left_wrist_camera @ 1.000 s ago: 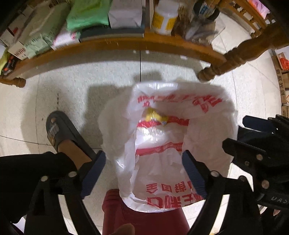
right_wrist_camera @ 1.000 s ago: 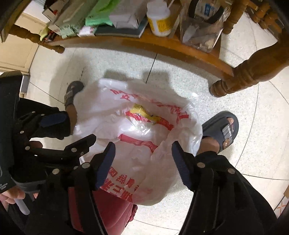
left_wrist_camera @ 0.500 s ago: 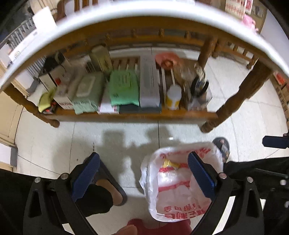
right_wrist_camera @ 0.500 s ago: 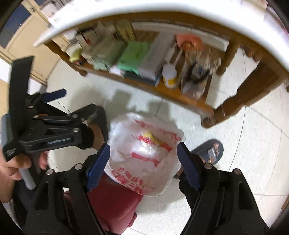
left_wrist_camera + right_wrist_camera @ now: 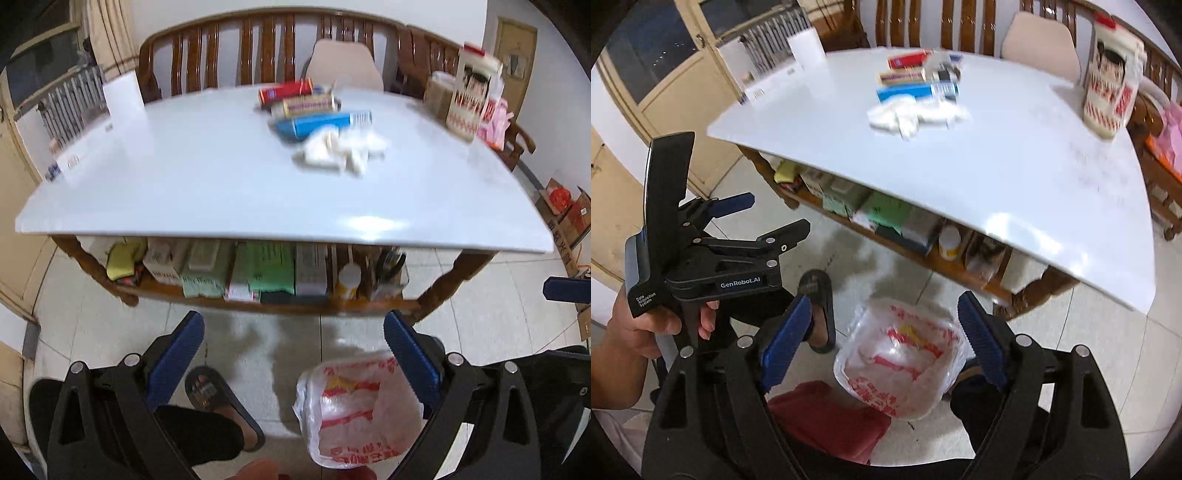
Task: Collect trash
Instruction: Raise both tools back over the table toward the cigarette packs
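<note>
A pile of crumpled white tissues lies on the white table, next to a blue box; it also shows in the right wrist view. A white plastic bag with red print stands open on the floor below, holding something yellow; it also shows in the right wrist view. My left gripper is open and empty, above the floor in front of the table. My right gripper is open and empty above the bag. The left gripper's body shows in the right wrist view.
Red and yellow boxes lie behind the blue box. A printed bag stands at the table's right. A shelf under the table holds packets and a bottle. Wooden bench behind. The person's sandalled foot is beside the bag.
Both grippers have risen and tilted up from over the bag, so the table top and the tissues have come into view. Both stay open and empty.
</note>
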The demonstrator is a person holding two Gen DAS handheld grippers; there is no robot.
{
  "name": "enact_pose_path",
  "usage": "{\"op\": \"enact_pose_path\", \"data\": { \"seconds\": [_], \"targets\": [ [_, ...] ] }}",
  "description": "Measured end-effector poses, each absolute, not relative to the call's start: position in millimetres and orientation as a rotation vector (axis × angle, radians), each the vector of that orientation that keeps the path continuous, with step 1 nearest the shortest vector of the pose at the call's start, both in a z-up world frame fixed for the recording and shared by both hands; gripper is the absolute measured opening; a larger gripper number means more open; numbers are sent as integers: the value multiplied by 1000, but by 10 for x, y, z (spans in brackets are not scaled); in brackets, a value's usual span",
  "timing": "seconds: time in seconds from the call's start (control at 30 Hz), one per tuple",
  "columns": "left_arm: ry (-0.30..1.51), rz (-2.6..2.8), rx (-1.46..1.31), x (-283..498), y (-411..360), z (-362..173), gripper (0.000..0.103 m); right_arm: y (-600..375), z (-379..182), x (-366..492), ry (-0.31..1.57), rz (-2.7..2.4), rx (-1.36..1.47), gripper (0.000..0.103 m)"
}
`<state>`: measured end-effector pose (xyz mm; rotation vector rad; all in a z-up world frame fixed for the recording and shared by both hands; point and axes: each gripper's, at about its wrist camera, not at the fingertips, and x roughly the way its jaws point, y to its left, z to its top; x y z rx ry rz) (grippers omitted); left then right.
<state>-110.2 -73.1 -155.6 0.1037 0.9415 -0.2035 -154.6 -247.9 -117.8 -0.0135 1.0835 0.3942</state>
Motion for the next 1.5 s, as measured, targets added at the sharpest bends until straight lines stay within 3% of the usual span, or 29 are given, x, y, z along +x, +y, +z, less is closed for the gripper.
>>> {"op": "enact_pose_path", "data": {
  "seconds": [0.73,1.07,1.5],
  "targets": [
    [759,-217,63,-395,-443,-598,95,-2476,-366,-992,967,379,-61,84],
    [725,-222,75,241,-418,-505,95,-2476,-273,-375,981,366,-38,84],
    [750,-366,160,1381,-526,-758,95,-2331,-454,681,1034,351,37,84]
  ]
}}
